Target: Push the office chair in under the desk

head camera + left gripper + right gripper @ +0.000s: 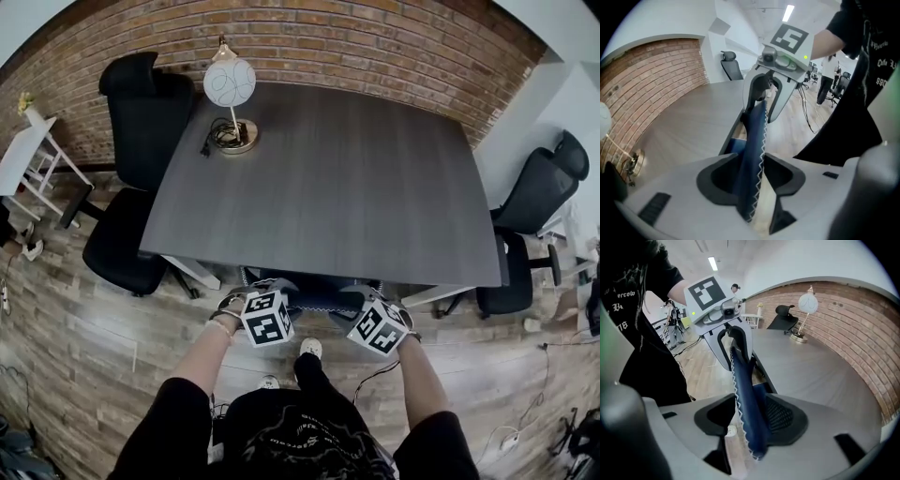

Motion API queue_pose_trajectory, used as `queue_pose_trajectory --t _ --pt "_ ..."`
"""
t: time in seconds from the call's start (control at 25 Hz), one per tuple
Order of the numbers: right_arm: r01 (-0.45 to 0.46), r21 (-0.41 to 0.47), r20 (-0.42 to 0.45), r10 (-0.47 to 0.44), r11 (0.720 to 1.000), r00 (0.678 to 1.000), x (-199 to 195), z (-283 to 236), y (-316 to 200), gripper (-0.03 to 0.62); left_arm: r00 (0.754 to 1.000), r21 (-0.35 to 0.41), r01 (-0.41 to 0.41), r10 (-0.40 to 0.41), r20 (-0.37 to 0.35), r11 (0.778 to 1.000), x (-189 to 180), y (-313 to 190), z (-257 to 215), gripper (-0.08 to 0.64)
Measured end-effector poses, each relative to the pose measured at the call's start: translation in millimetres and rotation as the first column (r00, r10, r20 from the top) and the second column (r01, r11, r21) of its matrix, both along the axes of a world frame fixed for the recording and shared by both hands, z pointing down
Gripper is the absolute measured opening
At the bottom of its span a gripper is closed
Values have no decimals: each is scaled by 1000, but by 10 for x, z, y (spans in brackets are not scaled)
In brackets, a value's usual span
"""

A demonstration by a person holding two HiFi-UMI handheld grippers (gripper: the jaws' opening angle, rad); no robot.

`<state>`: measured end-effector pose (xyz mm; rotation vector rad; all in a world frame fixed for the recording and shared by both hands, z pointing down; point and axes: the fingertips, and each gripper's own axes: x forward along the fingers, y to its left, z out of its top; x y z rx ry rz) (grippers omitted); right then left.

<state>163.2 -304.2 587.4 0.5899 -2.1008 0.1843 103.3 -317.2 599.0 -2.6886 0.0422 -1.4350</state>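
The office chair (317,292) sits tucked under the near edge of the worktop (328,187), only its backrest top showing. The left tongs (752,178) and right tongs (750,420) stand open, the backrest's blue rim loose between their jaws. The push looks finished; the next move is to lift both tongs clear.

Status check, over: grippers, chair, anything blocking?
Both open: left gripper, right gripper, each astride the chair back. It sits in under the desk, back at near edge. No obstruction seen.
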Motion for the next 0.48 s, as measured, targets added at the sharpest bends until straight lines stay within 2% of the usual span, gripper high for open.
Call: queue_pose_trajectory --t 0.12,0.2,0.32,0.48 --pt "-81 50 68 77 995 995 1 -234 -25 201 992 -27 82 -84 -95 996 17 -18 -214 183" --pt "-162 89 136 149 983 979 9 -412 -48 201 970 -54 159 -166 -178 986 26 -48 -369 183" --pt "-252 149 201 220 956 954 35 -628 -40 201 906 -93 267 -283 -315 959 31 -98 -641 183" --pt "-312 209 262 254 927 931 1 -845 83 201 807 -106 362 -369 -461 926 -45 -90 -934 183"
